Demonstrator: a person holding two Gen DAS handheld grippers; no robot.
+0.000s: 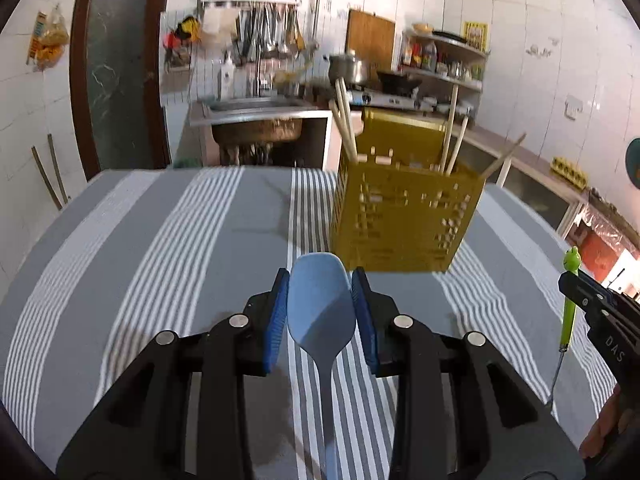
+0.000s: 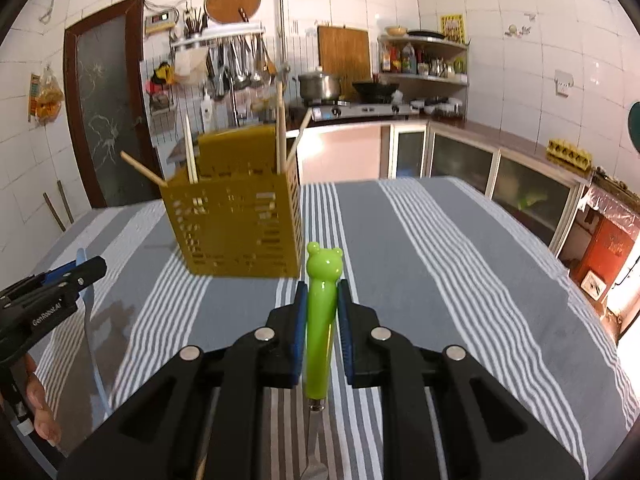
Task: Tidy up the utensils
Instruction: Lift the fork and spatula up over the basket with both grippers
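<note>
On the striped bench (image 1: 168, 240) stands the yellow caddy (image 1: 404, 208), holding only chopsticks (image 1: 346, 120). Left claw (image 1: 320, 312) is clamped on a blue spoon (image 1: 320, 308); right claw (image 2: 322, 316) on a green fork (image 2: 320, 320). Both seem lifted, mid-carry; next, tip each handle-up into the caddy.

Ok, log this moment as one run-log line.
left gripper: shut on blue spoon | right gripper: shut on green frog-handled utensil | yellow caddy: upright on striped cloth, holds chopsticks

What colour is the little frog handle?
Bright lime green. The frog handle shows best in the right wrist view, gripped by the right gripper.
</note>
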